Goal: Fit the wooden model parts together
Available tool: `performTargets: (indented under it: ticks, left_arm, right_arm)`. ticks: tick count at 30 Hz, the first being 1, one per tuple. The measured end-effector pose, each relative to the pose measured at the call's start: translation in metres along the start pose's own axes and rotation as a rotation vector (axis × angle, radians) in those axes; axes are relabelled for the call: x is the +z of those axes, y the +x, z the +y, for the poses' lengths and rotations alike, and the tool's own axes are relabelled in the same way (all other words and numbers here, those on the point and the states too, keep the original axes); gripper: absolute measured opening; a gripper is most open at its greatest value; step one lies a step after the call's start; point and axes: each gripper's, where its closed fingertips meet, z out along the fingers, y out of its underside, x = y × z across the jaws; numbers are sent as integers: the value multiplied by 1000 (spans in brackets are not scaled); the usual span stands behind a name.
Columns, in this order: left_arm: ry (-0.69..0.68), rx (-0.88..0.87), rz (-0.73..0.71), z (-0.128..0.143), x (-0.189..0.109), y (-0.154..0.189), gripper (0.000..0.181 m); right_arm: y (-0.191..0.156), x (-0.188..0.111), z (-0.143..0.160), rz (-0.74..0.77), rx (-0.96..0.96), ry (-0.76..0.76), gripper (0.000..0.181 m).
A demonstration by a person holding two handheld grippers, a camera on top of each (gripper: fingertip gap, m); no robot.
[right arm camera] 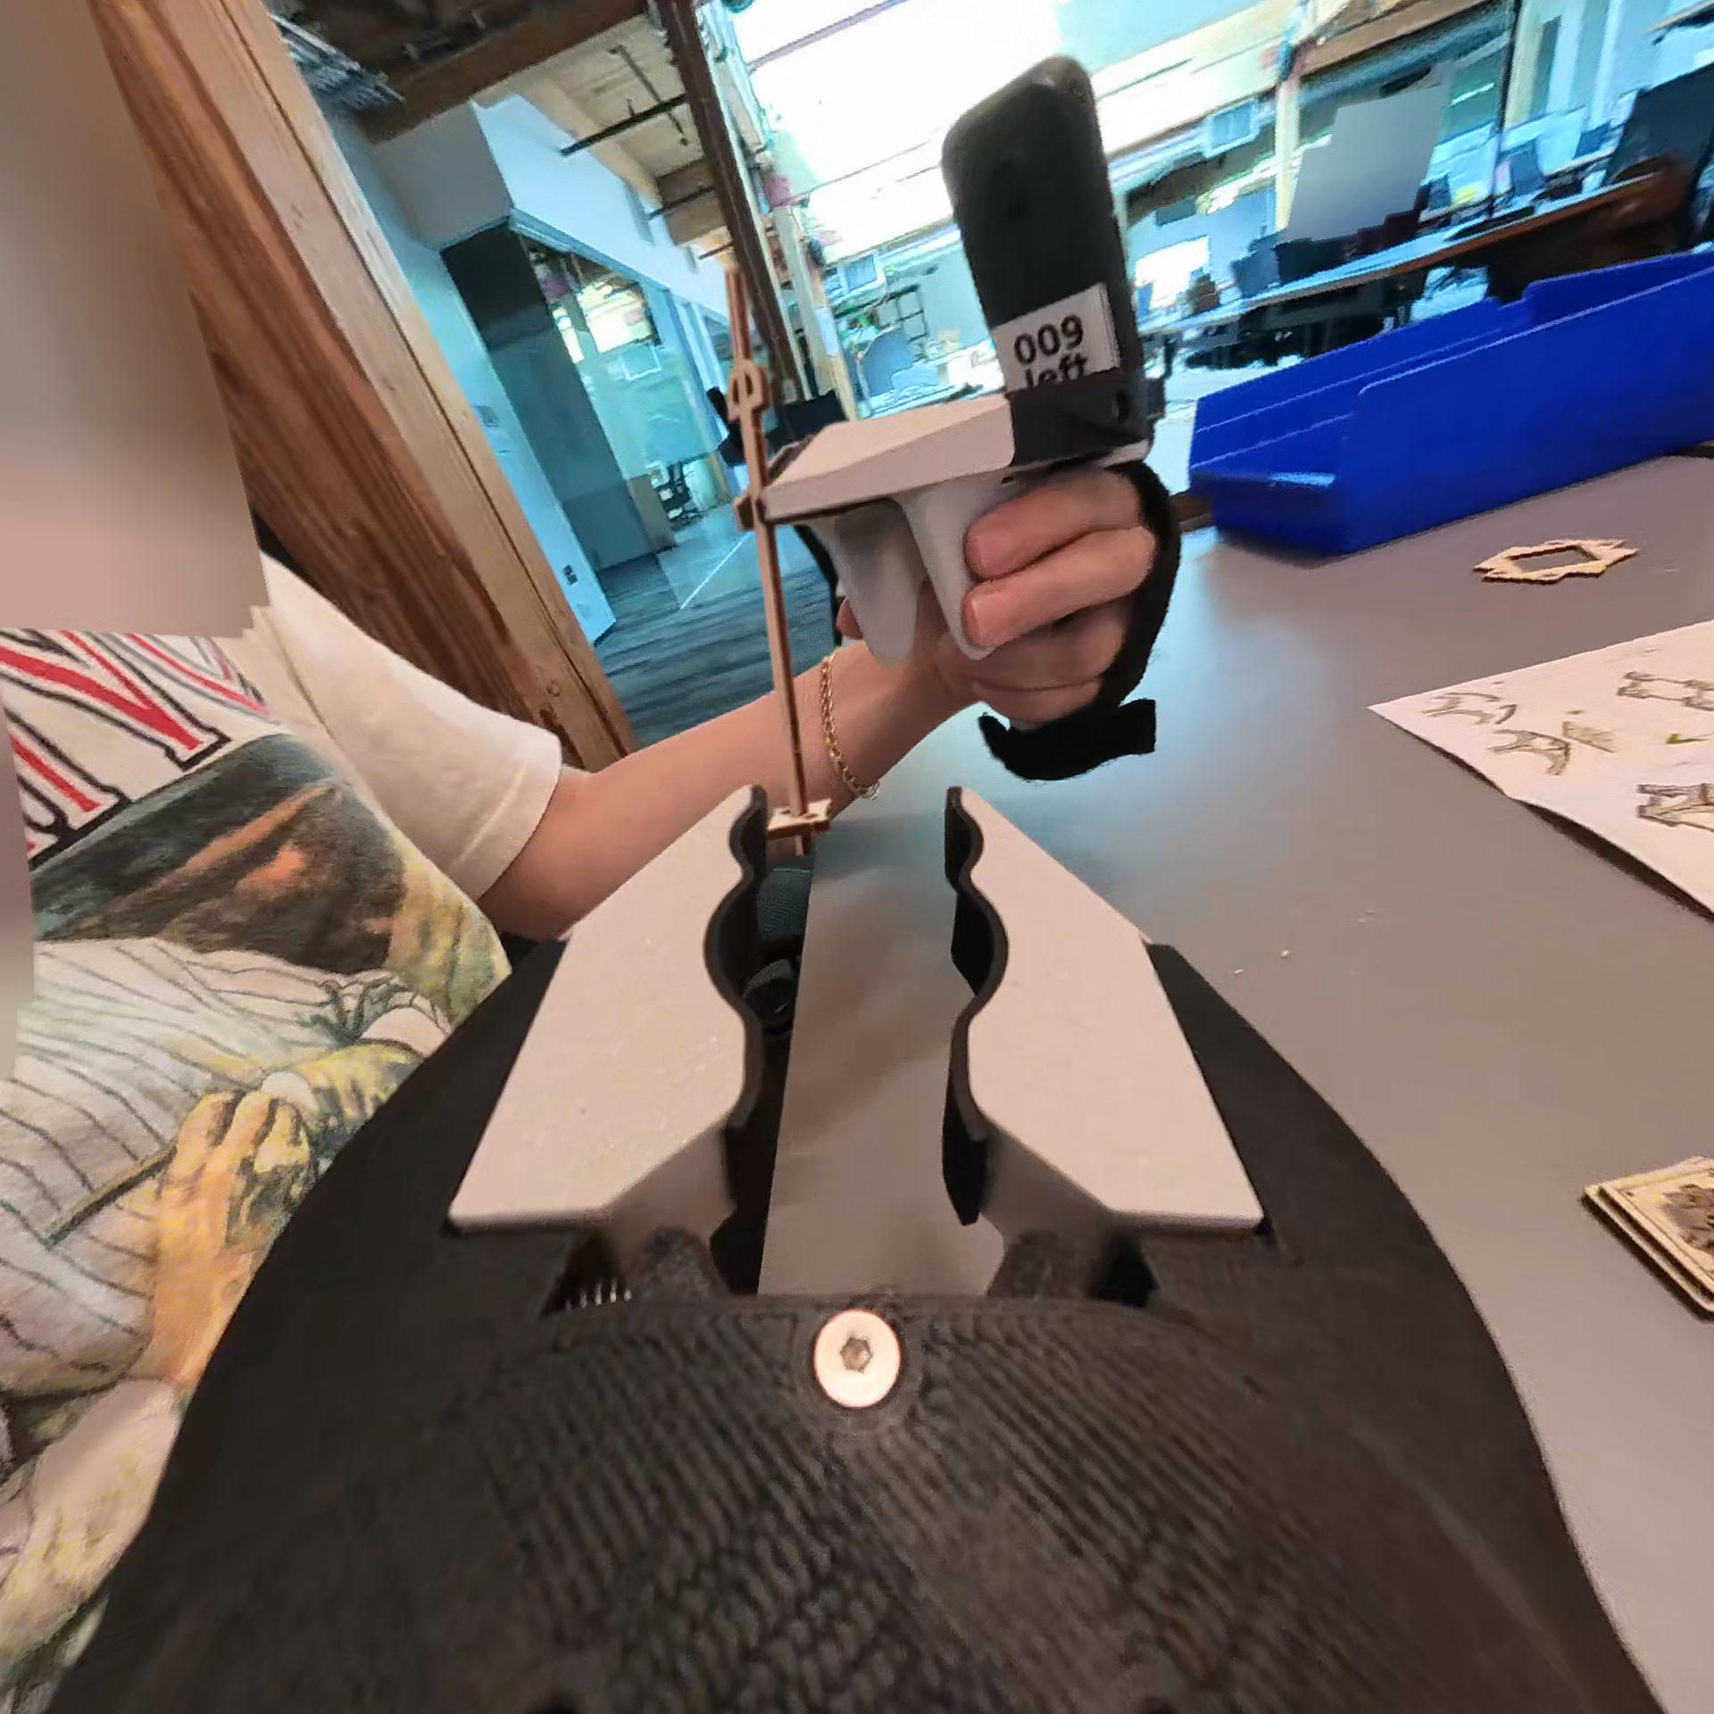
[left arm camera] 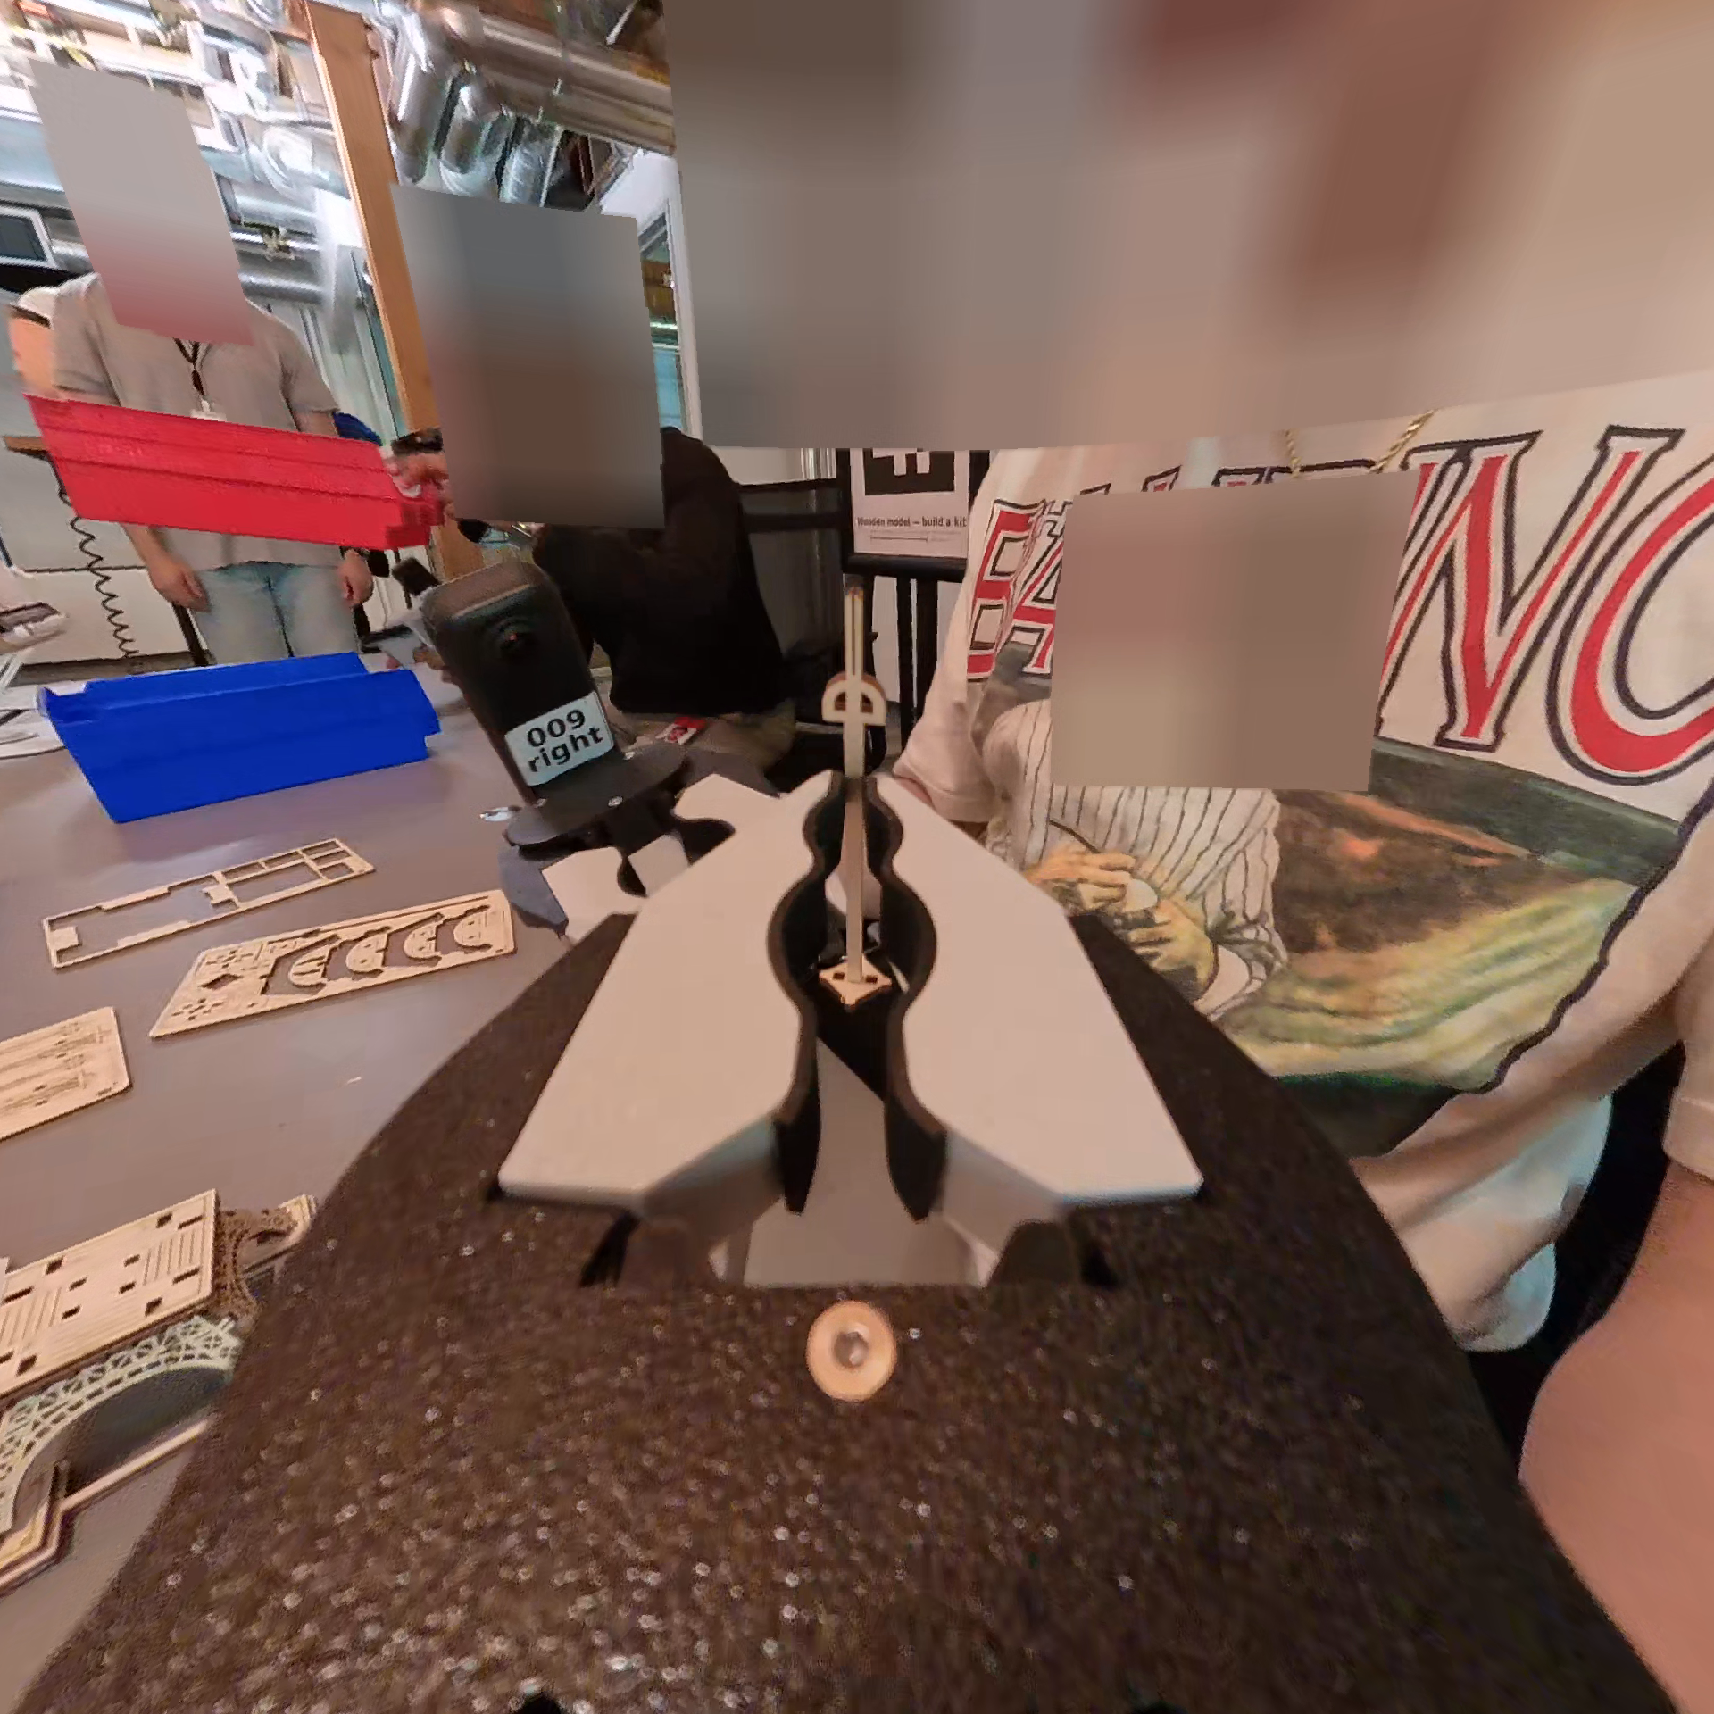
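Left tool (left arm camera: 853, 807) is pinched on a skinny wooden spire (left arm camera: 855, 742), holding it upright above the desk (left arm camera: 306, 1076). Right tool (right arm camera: 853, 816) sits just below with fingers apart, gripping nothing. Wooden sheets (left arm camera: 343, 955) lie flat near a blue bin (left arm camera: 241, 733).

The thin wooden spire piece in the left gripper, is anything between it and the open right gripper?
Nothing visible does. The left gripper is shut on the wooden spire piece, holding it upright above the table. The piece's lower end, with its small square collar, sits just beyond the right gripper, off its left fingertip, with only open air there.
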Motion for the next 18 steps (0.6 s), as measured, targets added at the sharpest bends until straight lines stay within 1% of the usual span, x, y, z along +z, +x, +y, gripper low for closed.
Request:
performTargets:
  ticks: [3, 4, 6, 9, 10, 11, 13, 14, 16, 18]
  left_arm:
    - [4, -3, 2, 0, -3, 0, 1]
    - [4, -7, -1, 0, -5, -1, 1]
    - [-17, -26, -14, 4, -12, -1, 1]
    - [-25, -40, -26, 9, -27, 2, 0]
    - [-10, -48, -25, 8, -32, 3, 0]
    - [12, -54, -24, 7, -37, 4, 1]
    - [53, -66, -11, 5, -44, 4, 1]
    - [62, -74, -1, 4, -46, 5, 0]
    - [56, -81, 7, 8, -47, 4, 0]
    - [45, -89, 14, 12, -46, 3, 0]
  right_arm:
    - [-5, 1, 12, -66, -19, -88, 46]
    - [-2, -1, 17, -44, -55, -133, 48]
    - [18, -14, 26, 63, -126, -231, 49]
    - [60, -40, 37, 270, -155, -391, 37]
    - [68, -44, 42, 292, -175, -443, 34]
    - [70, -45, 47, 270, -206, -490, 30]
    - [69, -41, 57, 176, -253, -585, 21]
    - [69, -38, 61, 130, -263, -625, 20]
    - [72, -31, 65, 50, -231, -677, 12]
    - [78, -23, 67, 17, -145, -719, 0]
